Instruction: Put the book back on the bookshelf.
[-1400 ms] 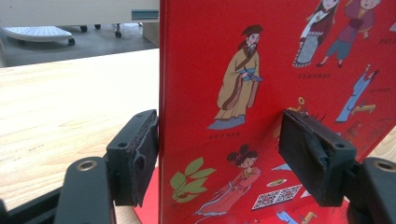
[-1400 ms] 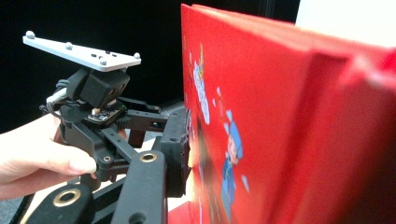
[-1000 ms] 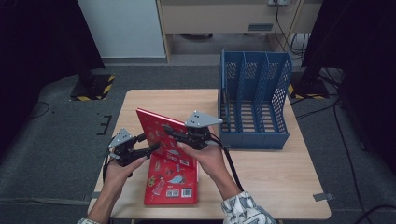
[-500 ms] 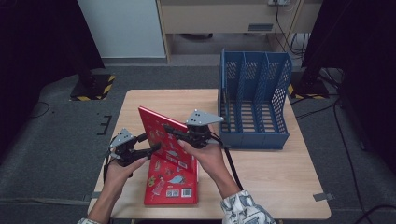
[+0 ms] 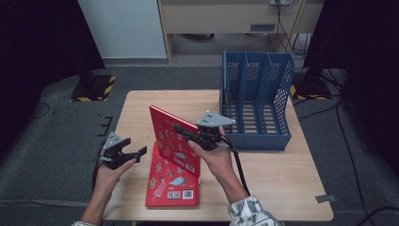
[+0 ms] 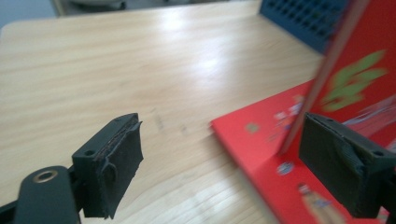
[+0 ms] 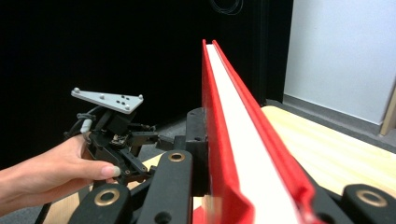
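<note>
the right gripper (image 5: 184, 132) clamps the upright red book (image 5: 173, 139) just left of the blue file rack (image 5: 256, 101). the left gripper (image 5: 136, 153), left of that book, has just been opening, jaws wide, nothing gripped.

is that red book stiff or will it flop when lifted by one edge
Probably stiff: the raised book keeps a flat face though the right gripper clamps just one edge. Its thick page block suggests some weight. The cover looks glossy, so it may slip; the left gripper has just opened.
</note>
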`<state>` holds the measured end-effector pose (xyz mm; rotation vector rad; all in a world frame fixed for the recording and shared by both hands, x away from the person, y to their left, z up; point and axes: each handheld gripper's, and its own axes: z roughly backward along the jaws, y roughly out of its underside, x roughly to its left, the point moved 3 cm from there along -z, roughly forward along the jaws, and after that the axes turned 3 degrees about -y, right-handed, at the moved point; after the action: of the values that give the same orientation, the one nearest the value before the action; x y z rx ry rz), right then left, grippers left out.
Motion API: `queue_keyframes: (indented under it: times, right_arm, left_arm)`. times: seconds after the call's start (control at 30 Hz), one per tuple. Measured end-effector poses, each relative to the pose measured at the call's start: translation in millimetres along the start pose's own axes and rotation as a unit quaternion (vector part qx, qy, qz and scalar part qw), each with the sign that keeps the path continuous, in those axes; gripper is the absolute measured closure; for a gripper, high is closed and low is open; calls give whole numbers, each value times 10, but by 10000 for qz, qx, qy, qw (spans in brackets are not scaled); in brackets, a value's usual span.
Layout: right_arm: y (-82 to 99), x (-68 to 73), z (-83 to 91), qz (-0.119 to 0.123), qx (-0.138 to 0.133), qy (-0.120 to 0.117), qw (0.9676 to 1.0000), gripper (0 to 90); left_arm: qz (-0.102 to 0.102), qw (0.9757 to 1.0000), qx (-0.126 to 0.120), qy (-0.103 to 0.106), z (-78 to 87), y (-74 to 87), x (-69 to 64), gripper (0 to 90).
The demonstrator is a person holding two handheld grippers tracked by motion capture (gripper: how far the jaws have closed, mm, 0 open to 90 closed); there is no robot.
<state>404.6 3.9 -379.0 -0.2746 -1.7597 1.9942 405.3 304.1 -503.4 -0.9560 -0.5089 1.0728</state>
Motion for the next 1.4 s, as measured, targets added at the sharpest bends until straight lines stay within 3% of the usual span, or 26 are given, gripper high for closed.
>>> queue_keyframes:
  times: [0.03, 0.07, 0.17, 0.47, 1.0, 1.2, 1.4]
  right_arm:
    - [-1, -13, 43, -14, -5, 44, 10000, 796]
    - [-1, -13, 43, -14, -5, 44, 10000, 796]
    - [-4, -34, 113, -41, 1, 114, 9999, 797]
    - [-22, -73, 344, -14, 4, 393, 9992, 797]
    - [23, -194, 848, -81, -90, 792, 9968, 797]
    - [59, -238, 1038, -137, -151, 928, 9955, 797]
    - [81, -272, 1165, -150, -203, 1009, 9946, 797]
  left_arm:
    - [11, 9998, 170, -63, -40, 60, 26, 101]
    - [11, 9998, 170, -63, -40, 60, 26, 95]
    - [-282, 9979, 536, -237, -104, 151, 44, 80]
    - [-470, 9953, 782, -336, -175, 222, 1, 56]
    - [-189, 9928, 981, -659, -218, 327, 172, 44]
    - [-319, 9912, 1077, -694, -244, 351, 163, 44]
    - [-296, 9907, 1137, -683, -257, 369, 172, 43]
